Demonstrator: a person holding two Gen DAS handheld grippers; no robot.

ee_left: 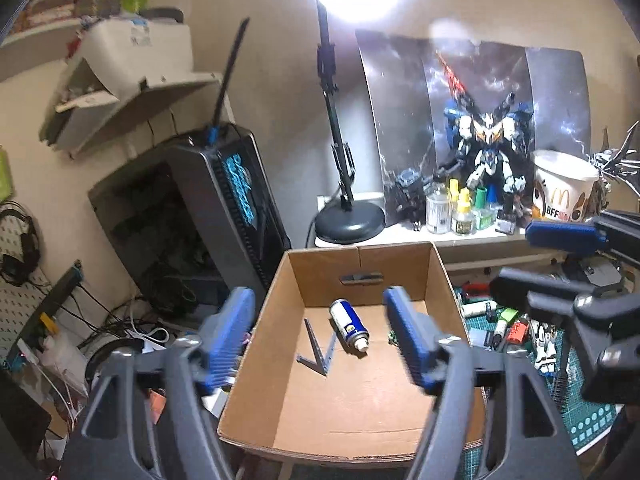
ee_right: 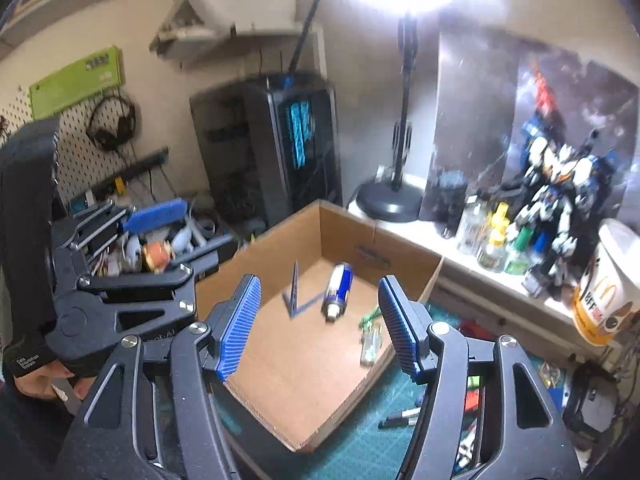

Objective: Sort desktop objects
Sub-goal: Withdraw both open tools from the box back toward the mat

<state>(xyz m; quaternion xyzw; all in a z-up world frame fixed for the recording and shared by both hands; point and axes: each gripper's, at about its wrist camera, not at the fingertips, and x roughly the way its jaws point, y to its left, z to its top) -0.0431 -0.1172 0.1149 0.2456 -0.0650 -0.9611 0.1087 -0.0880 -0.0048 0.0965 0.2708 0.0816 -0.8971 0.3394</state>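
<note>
1. My left gripper (ee_left: 320,334) hangs above the near part of the cardboard box (ee_left: 438,276); its blue pads stand wide apart and nothing sits between them.
2. My right gripper (ee_right: 320,326) is also over the box, approaching from the right corner; jaws released, nothing in the gap.
3. From the right wrist camera I see the left gripper off to the left, with a hand (ee_right: 34,380) wrapped round its handle.
4. Inside the box: a blue-and-white spray can (ee_left: 349,325) lies on its side on the floor, white cap end toward the near wall. Just beside it, on its left, lies a grey V-shaped ruler (ee_left: 318,350), apart from the can as far as I can judge.
5. In the right wrist view a small clear item with green on it (ee_right: 370,340) lies against the box's right wall; blur keeps me from saying what it is, possibly a little bottle.
6. The box sits partly on a green cutting mat (ee_right: 360,440). Markers and small clutter (ee_left: 516,324) lie loose on the mat to the right of the box.
7. Behind the box, on a white shelf (ee_left: 404,234): lamp base (ee_left: 350,220), small bottles (ee_left: 460,208), a robot model (ee_left: 490,152), a paper bucket (ee_left: 564,188).
8. Left of the box stands a dark PC case (ee_left: 188,216).
</note>
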